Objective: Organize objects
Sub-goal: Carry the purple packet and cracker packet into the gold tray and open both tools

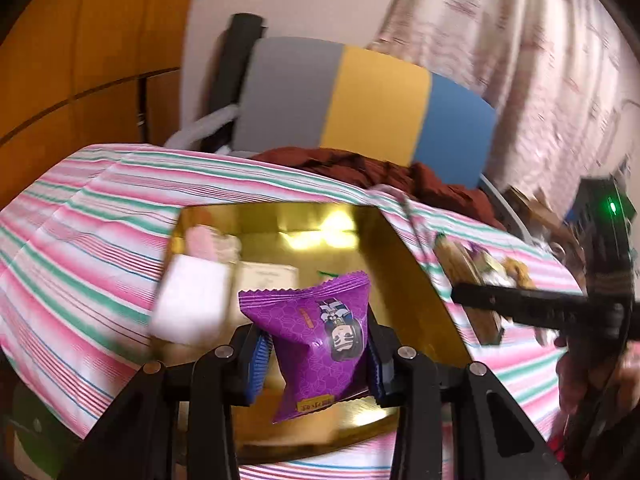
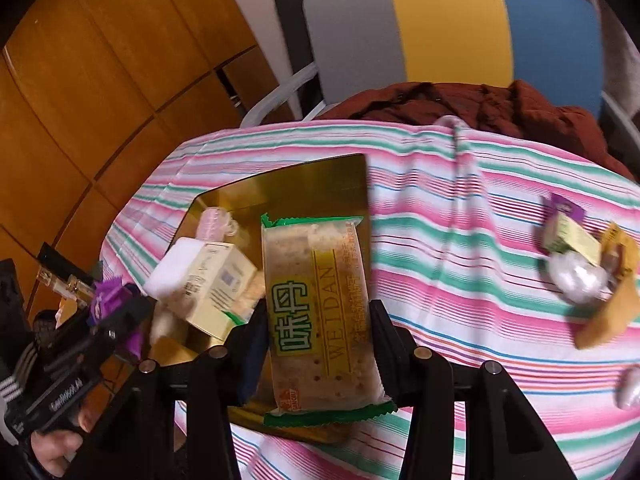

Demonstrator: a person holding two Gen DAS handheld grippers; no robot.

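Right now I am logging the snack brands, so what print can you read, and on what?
"WEIDAN": cracker packet held in the right tongs, beside large Chinese characters.
Purple snack packet in the left tongs: yellow label too blurred.
Cream box in the gold tray: too small.

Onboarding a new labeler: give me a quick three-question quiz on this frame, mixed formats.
1. True or false: the left tongs hold a purple snack packet.
2. Multiple choice: the right tongs grip which item? A. a white pouch B. a green-edged cracker pack C. a pink roll
3. Fill in: the items already sorted lie in a ____-coloured tray on the striped tablecloth.

Key
1. True; the packet is pinched between both fingers above the tray.
2. B, the cracker pack.
3. Gold.
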